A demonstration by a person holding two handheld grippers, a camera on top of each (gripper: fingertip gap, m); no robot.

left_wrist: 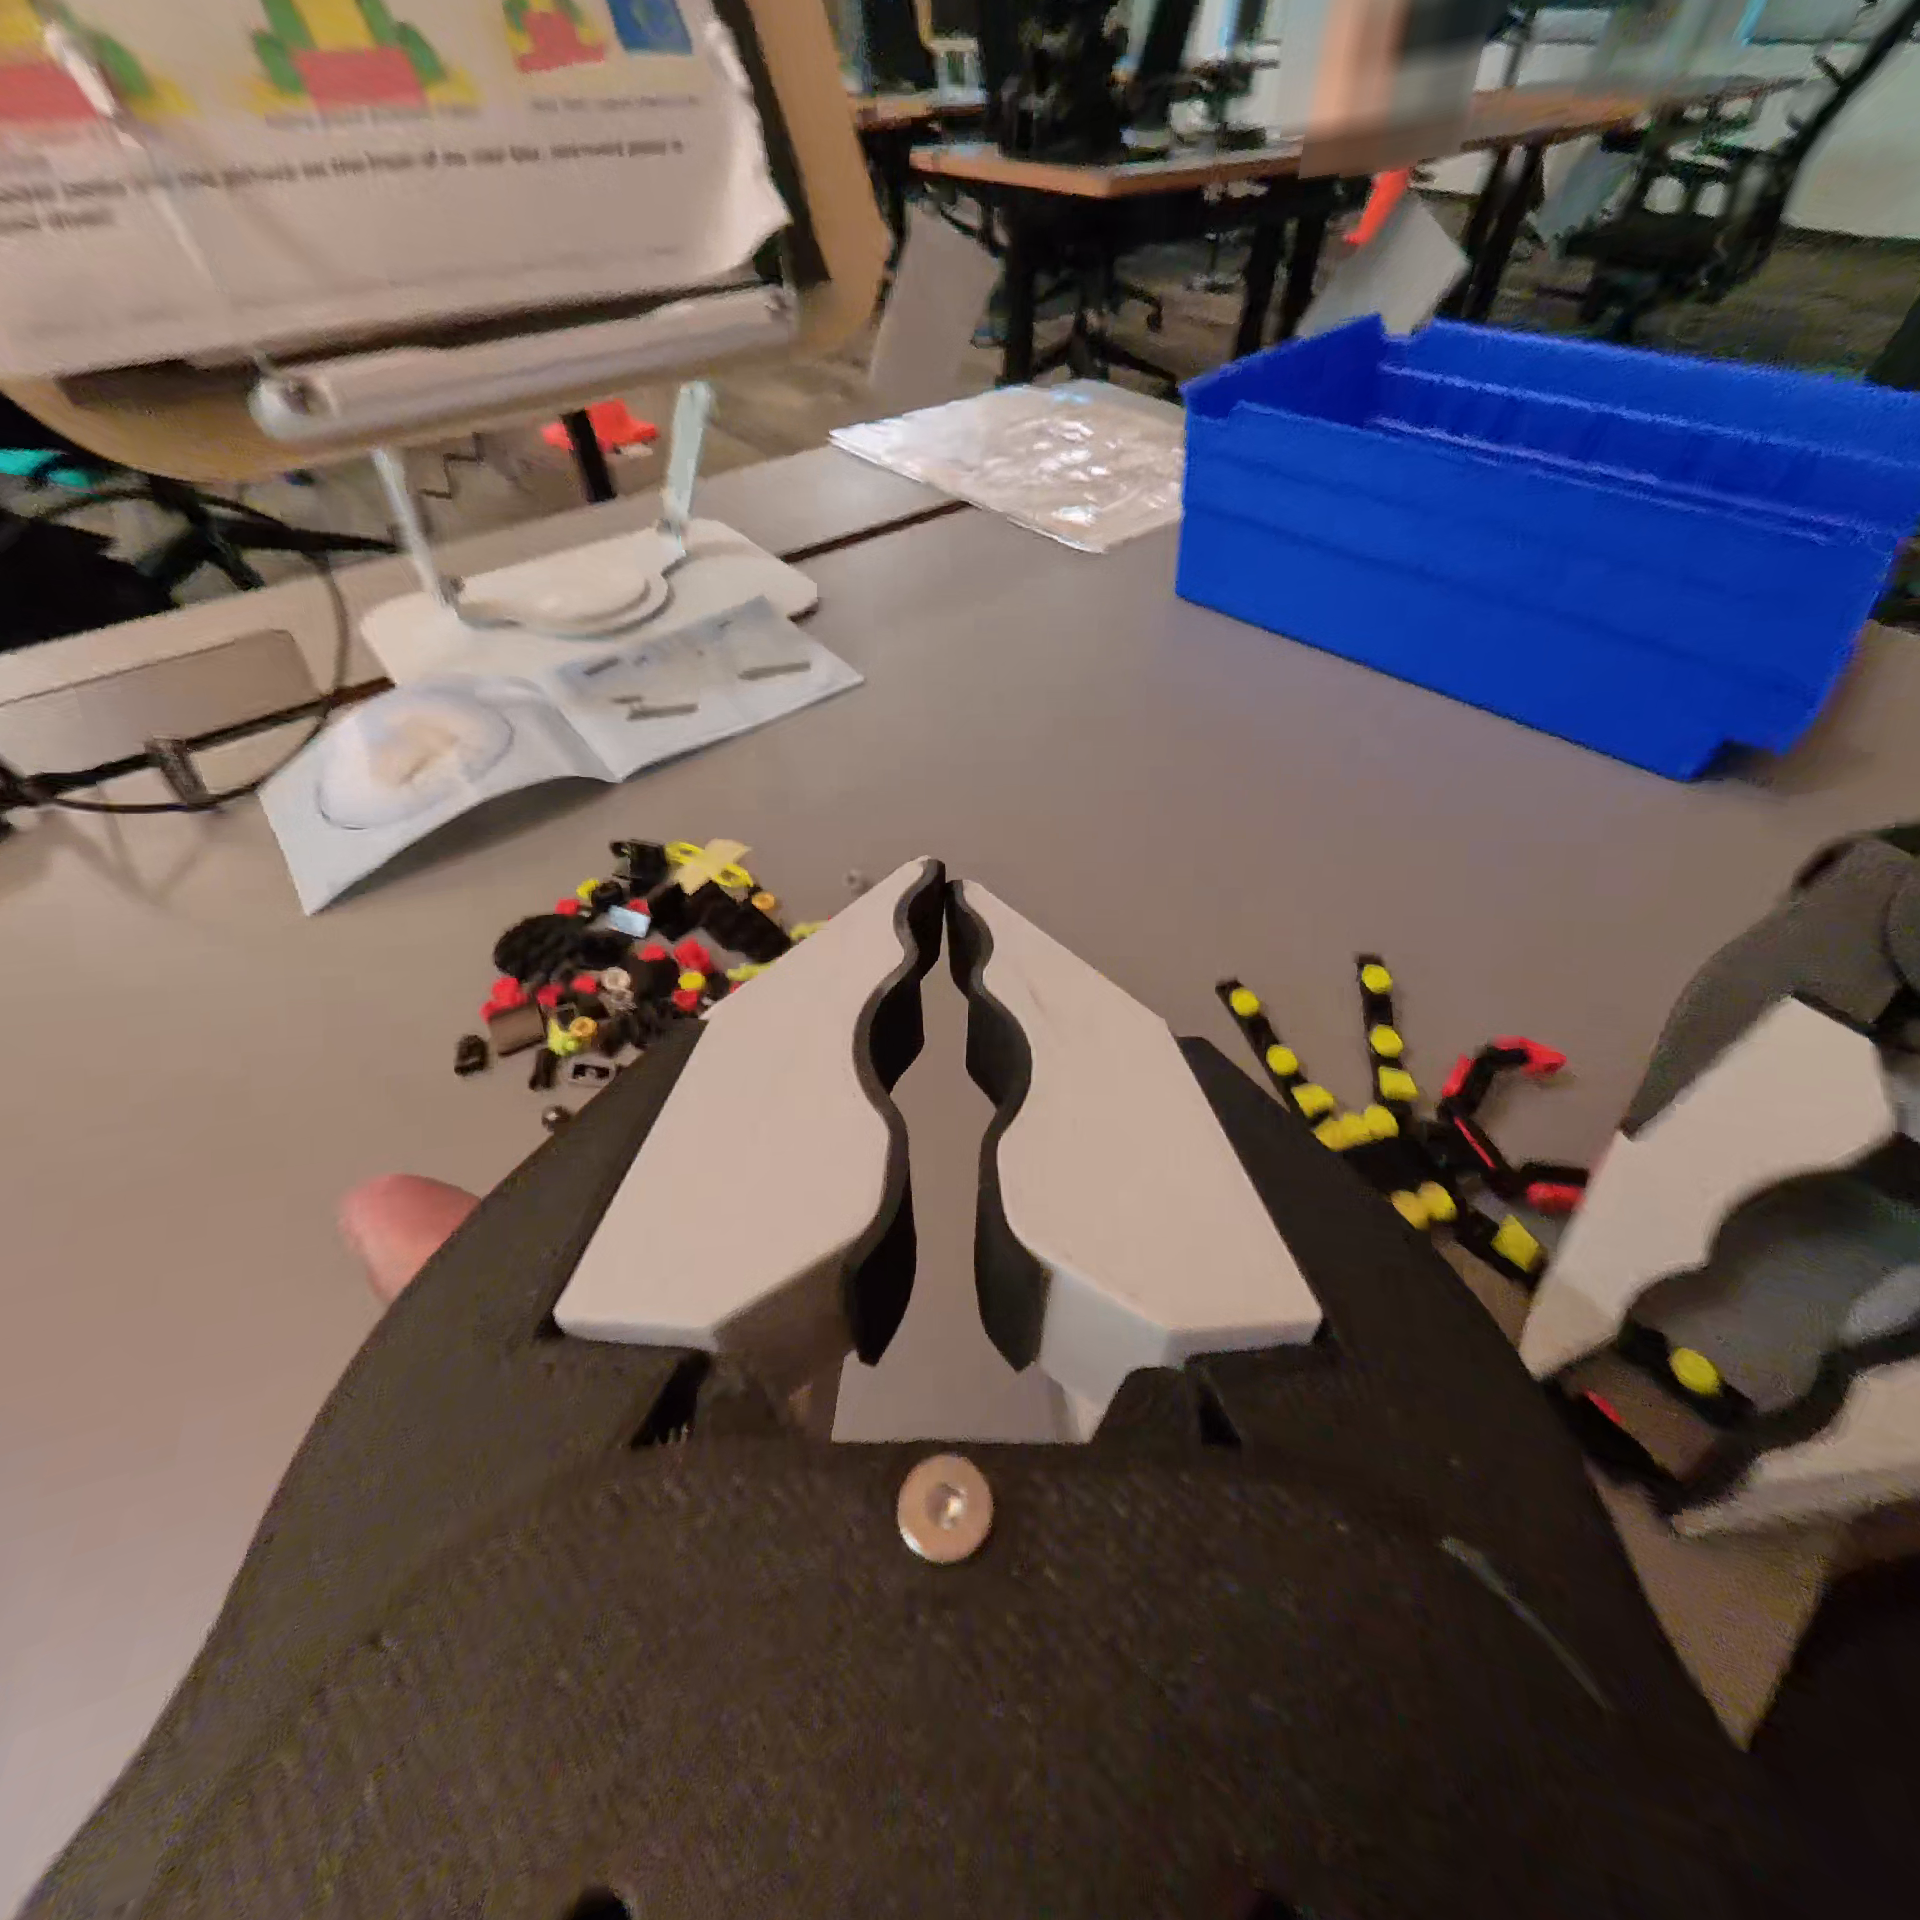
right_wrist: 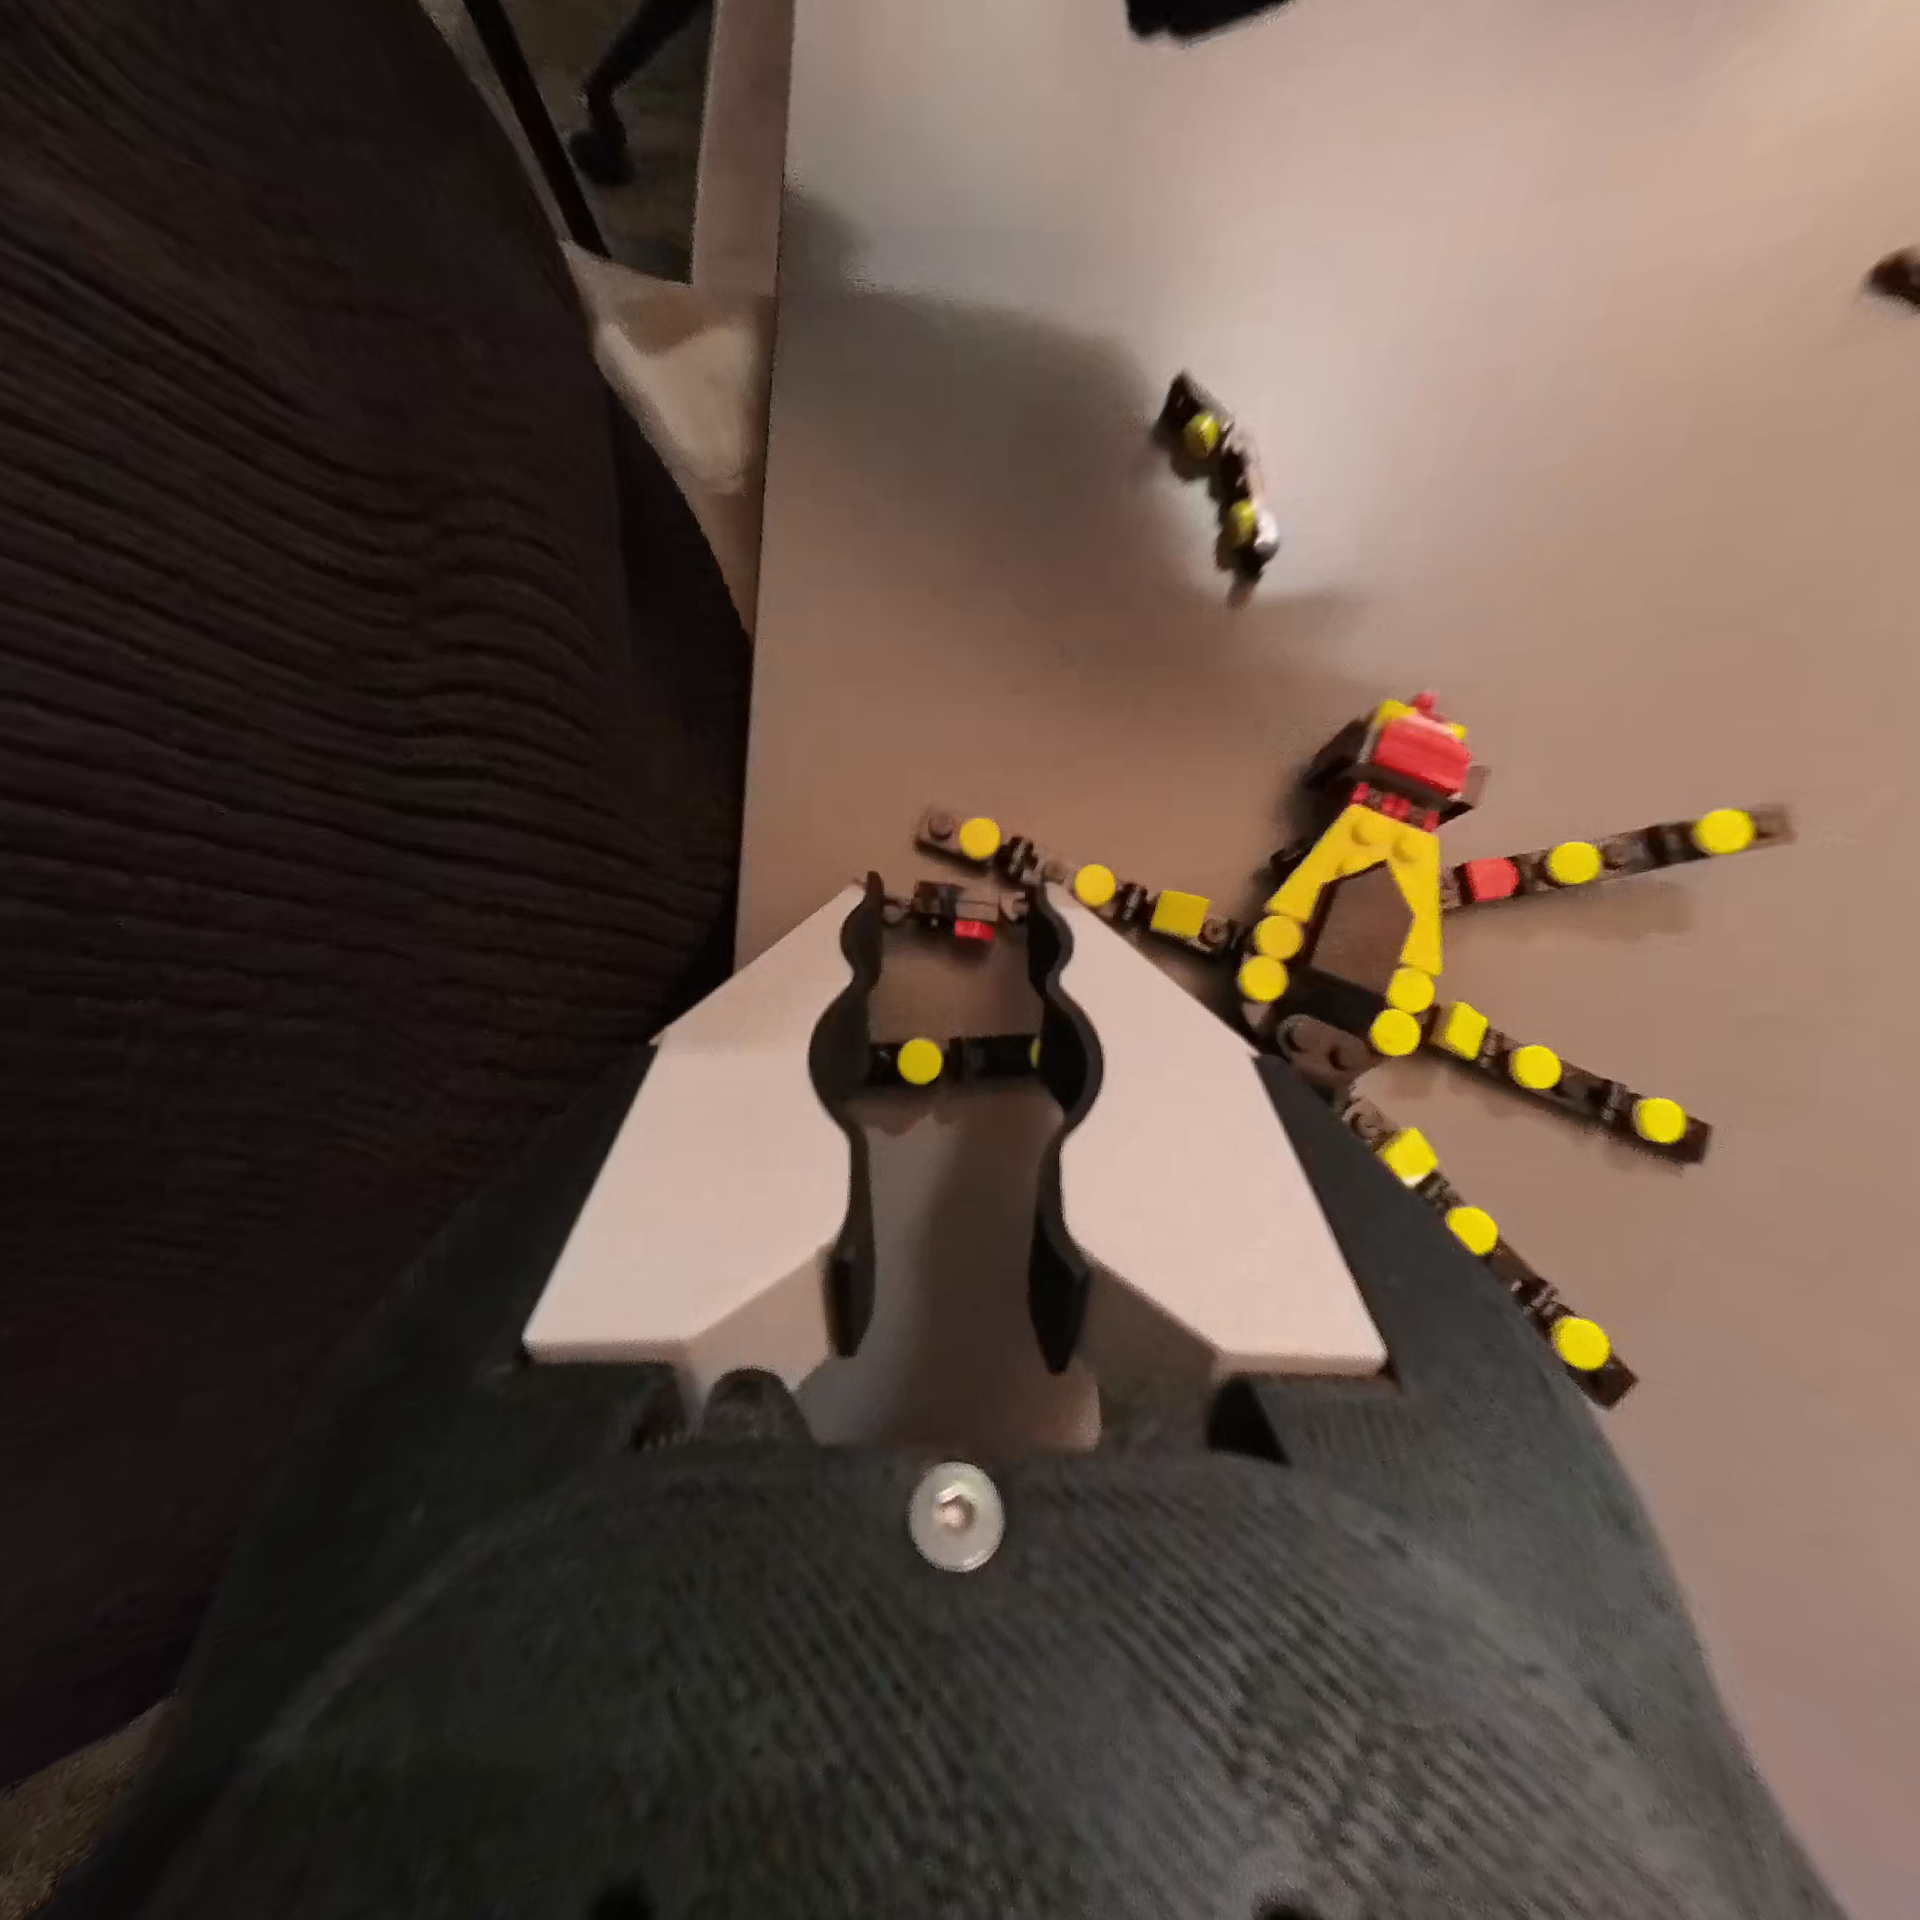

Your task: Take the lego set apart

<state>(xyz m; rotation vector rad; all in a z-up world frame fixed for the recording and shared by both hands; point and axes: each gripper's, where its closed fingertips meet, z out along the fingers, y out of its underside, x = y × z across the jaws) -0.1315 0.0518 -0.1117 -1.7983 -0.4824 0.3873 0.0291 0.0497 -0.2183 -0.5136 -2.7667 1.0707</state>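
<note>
while the right claw straddles one black, yellow-dotted leg of the lego spider, its fingers stand parted with the leg strip crossing the gap between them, and a short red-tipped piece sits at the fingertips; whether the pads actually pinch anything i cannot tell, since a gap shows on both sides. the spider lies flat on the grey worktop, its body just to the right of this claw, legs fanning outward. the leg between the fingers runs crosswise to the claw's own long axis, so a squeeze would catch its ends rather than its flat sides, and i judge a turn of the wrist may be needed first. the right claw is clearly the nearer one.

the left claw hovers closed and empty, fingertips meeting, aimed toward a heap of loose pieces well left of the spider. a detached leg segment rests apart from the model. beyond the heap lie an open instruction booklet and a blue bin. a printed sheet with coloured brick diagrams hangs on a stand; its lettering is too blurred to read, and no brand marks show.
</note>
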